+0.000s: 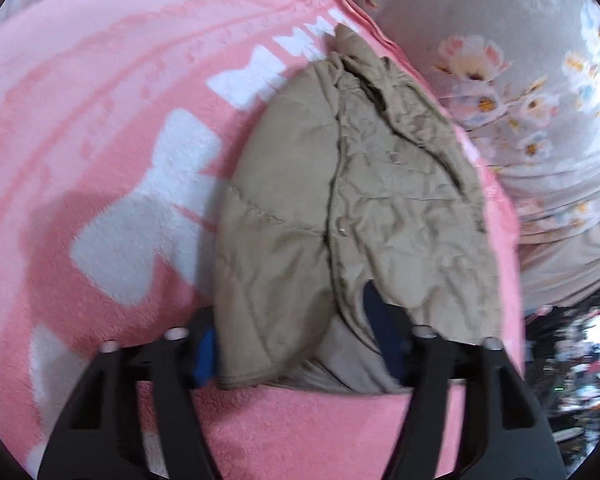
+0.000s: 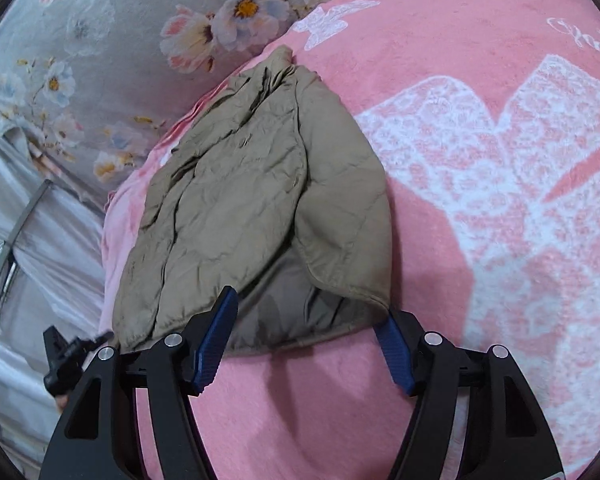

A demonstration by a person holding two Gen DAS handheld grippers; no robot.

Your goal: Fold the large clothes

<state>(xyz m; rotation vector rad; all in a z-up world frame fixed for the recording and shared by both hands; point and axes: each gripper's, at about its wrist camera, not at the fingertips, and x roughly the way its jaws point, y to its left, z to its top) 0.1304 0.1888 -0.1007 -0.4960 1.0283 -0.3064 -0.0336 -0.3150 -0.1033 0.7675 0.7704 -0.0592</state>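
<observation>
A khaki quilted jacket (image 1: pixel 340 208) lies on a pink blanket (image 1: pixel 100 140), folded lengthwise with its collar at the far end. It also shows in the right wrist view (image 2: pixel 252 200). My left gripper (image 1: pixel 296 344) is open at the jacket's near hem; its blue fingertips (image 1: pixel 380 320) are partly under the fabric edge. My right gripper (image 2: pixel 308 336) is open at the same hem, its blue pads (image 2: pixel 216 344) straddling the hem's lining. Neither holds the cloth.
The pink blanket (image 2: pixel 480 160) has white bow prints and covers the bed. A grey floral sheet (image 1: pixel 520 60) lies beyond it, also in the right wrist view (image 2: pixel 100 40). A cluttered dark area (image 1: pixel 572 360) lies past the bed edge.
</observation>
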